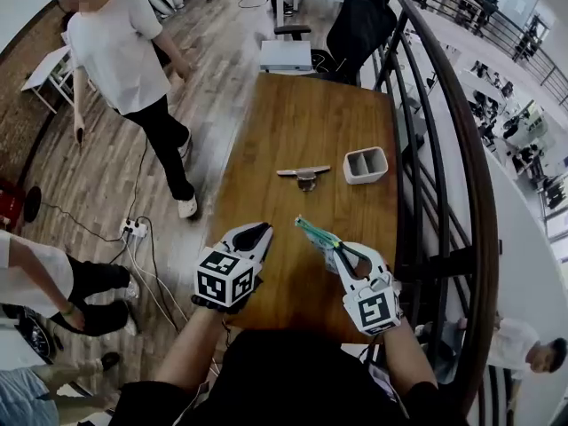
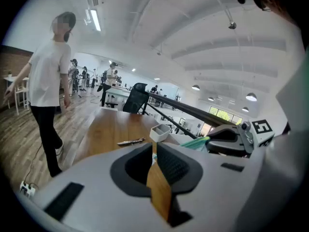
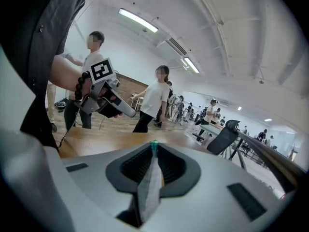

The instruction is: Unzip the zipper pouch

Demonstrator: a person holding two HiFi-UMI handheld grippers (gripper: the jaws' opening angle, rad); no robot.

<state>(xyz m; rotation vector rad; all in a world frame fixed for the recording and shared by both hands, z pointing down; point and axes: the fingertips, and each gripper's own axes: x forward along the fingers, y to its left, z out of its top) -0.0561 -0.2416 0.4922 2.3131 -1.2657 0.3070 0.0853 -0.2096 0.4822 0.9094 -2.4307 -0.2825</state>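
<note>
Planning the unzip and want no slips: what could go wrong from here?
1. Only the right gripper holds the pouch, clamped on a thin edge. A pull on the zipper could slide it out of that grip.
2. The left gripper is shut and empty, apart from the pouch. It must open and find the pull tab, which I cannot make out, so it may pinch fabric instead.
</note>
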